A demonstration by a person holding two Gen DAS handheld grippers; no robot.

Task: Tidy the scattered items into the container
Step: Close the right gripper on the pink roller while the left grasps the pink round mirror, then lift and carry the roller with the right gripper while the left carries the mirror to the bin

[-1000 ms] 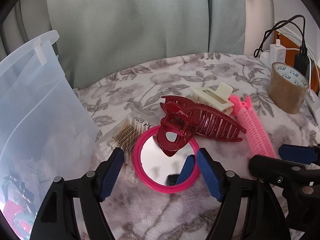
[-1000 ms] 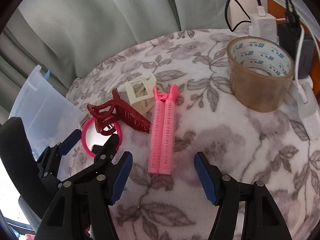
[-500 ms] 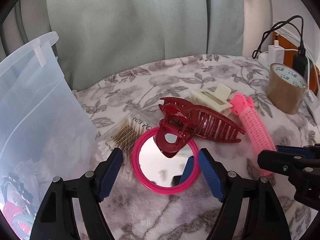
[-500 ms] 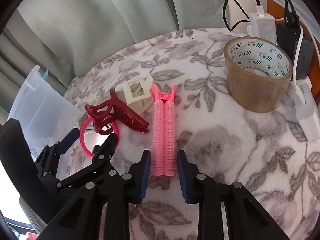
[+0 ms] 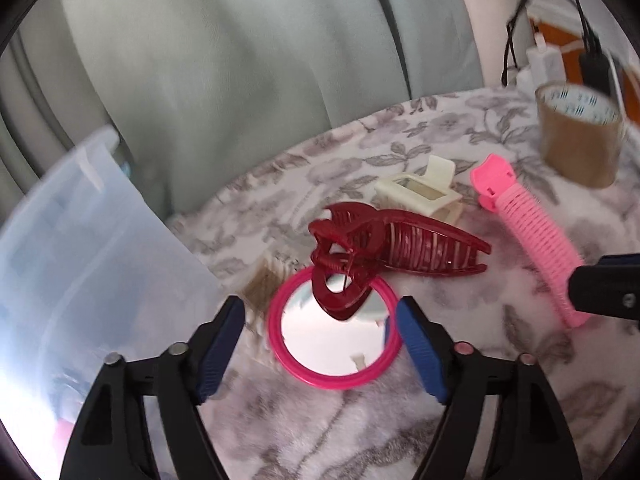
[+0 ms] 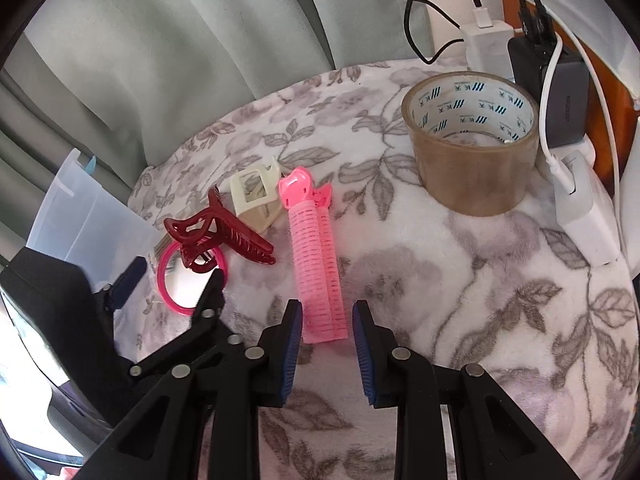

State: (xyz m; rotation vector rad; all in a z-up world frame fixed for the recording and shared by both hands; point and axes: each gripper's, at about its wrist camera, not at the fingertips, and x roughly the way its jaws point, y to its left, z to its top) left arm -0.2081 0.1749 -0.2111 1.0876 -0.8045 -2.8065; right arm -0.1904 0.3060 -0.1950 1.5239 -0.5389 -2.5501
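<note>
The right gripper point(image 6: 323, 344) stands nearest in its own view, its blue-padded jaws drawn narrow around the near end of the pink ribbed plastic hair-roller clip point(image 6: 318, 256). A thin gap shows on either side of the clip, so whether the pads press on it cannot be told.

In the left wrist view the left gripper point(image 5: 320, 344) hangs with its jaws spread wide and opening, either side of the round pink-rimmed hand mirror point(image 5: 334, 334), not touching it. The mirror lies flat on the floral fleece blanket point(image 5: 360, 440) that covers the surface. The dark red plastic claw clip point(image 5: 392, 252) rests with its handle end over the mirror's far rim. Just left of the mirror lies a card of bronze hairpins point(image 5: 262, 284), blurred.

Behind the red clip sits a cream square plastic claw clip point(image 5: 420, 192), and the pink roller clip runs beside it. At the left edge stands the translucent plastic storage container point(image 5: 80, 260).

Farther back a roll of brown packing tape point(image 6: 472, 148) stands on the blanket, with white and black chargers point(image 6: 560, 92) and cables beyond it, before a pale green curtain point(image 6: 180, 40).
</note>
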